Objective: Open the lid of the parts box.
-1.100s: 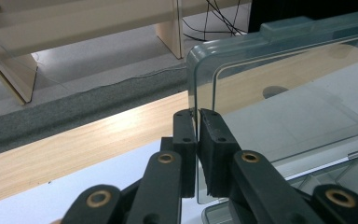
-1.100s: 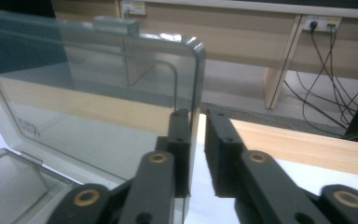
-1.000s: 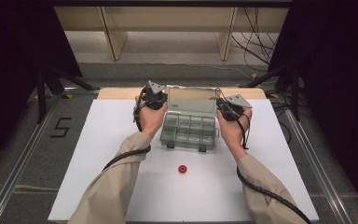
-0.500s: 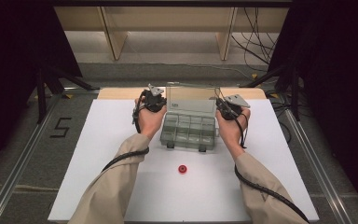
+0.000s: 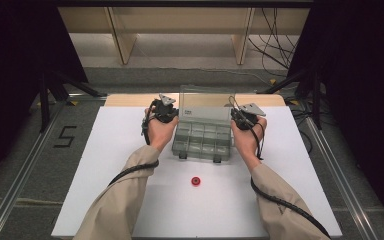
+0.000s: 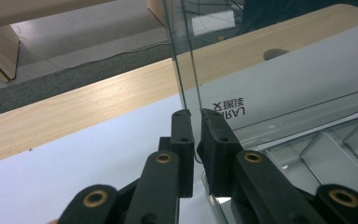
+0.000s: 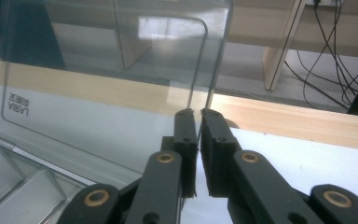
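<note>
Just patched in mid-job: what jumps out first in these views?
The clear organizer box at the middle of the white table, its transparent lid standing upright. The left gripper and right gripper each pinch a side edge of that lid. A small red ring lies alone on the near side of the box.

White table top with clear compartment box (lid upright) and red ring

Beige sleeves; black tools, brass rivets.
</note>
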The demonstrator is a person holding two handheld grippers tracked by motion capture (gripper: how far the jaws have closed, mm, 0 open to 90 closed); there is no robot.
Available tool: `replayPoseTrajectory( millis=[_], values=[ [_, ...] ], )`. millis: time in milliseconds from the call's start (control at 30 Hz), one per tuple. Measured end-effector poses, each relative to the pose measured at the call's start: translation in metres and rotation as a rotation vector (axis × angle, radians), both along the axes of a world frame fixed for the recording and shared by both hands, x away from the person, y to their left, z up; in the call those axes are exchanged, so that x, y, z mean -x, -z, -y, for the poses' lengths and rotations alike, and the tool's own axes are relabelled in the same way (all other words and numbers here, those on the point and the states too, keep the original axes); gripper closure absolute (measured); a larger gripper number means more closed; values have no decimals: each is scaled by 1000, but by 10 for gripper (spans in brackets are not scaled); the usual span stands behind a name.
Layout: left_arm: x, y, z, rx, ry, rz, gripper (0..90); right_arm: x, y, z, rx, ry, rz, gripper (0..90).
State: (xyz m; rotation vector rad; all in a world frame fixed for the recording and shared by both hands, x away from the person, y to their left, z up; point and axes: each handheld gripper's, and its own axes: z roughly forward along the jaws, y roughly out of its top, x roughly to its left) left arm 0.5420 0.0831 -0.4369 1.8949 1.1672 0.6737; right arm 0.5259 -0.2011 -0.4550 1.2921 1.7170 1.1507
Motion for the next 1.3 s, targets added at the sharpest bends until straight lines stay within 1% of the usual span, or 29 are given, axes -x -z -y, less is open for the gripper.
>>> replayPoseTrajectory(
  millis=[33,67,100,167,200,233,267,300,333,367,400,433,467,500,533,633,667,700,800,833,900,933,1000,1033,1067,1133,1200,1233,1300],
  values=[
    [0,0,0,1,2,-3,829,-1,1,0,-1,2,8,853],
    [0,1,0,-1,2,-5,828,-1,1,-1,-2,1,5,853],
    [0,1,0,-2,3,-5,827,0,1,-1,-3,5,-9,852],
    [1,1,0,-7,7,-12,823,-1,3,-1,5,-4,-2,842],
    [1,2,0,10,1,-9,821,0,2,-1,2,-10,-21,832],
    [2,2,-1,8,4,-12,823,0,2,-2,-9,-6,-23,822],
    [4,2,-3,-16,21,-24,827,0,2,-1,-1,-8,-19,811],
    [6,3,-5,-21,26,-32,835,2,1,-1,6,-4,-33,795],
    [7,5,-7,-32,31,-41,844,2,1,0,2,-14,-38,781],
    [9,6,-9,-34,32,-47,854,3,-1,1,1,-7,-40,765],
    [11,7,-12,-37,35,-58,868,5,-2,3,5,-8,-54,749],
    [13,8,-14,-36,33,-65,879,6,-3,4,-4,-12,-50,733],
    [16,10,-17,-37,38,-72,889,8,-4,5,-9,-11,-67,717],
    [18,12,-18,-10,23,-72,897,10,-5,7,-11,-13,-79,700],
    [20,13,-22,-29,37,-87,898,12,-5,9,-11,-15,-80,685],
    [28,16,-28,-35,50,-115,900,17,-6,14,-35,-7,-105,640],
    [31,18,-28,-29,50,-116,900,19,-6,16,-36,-8,-111,627],
    [34,19,-30,-38,61,-125,900,21,-7,18,-32,-9,-116,616],
    [41,22,-32,-34,67,-137,900,28,-8,23,-48,-8,-125,584],
    [44,22,-33,-40,76,-141,900,30,-8,26,-39,-14,-129,574],
    [50,23,-34,-53,81,-143,900,34,-8,28,-49,-7,-138,556],
    [53,23,-34,-54,88,-148,900,37,-9,31,-43,-13,-152,548],
    [58,25,-33,-56,94,-143,900,42,-7,33,-43,-12,-164,542],
    [61,25,-34,-66,102,-152,900,44,-7,33,-60,-10,-170,543],
    [64,26,-33,-62,102,-154,900,46,-6,36,-43,-23,-176,543],
    [68,28,-34,-76,114,-159,900,51,-5,36,-49,-21,-188,553],
    [71,29,-34,-78,115,-160,900,57,-4,38,-44,-34,-203,581],
    [72,30,-35,-86,124,-168,900,60,-3,40,-27,-44,-209,606],
    [73,32,-35,-81,126,-169,900,66,-2,41,-21,-54,-237,647]
  ],
)
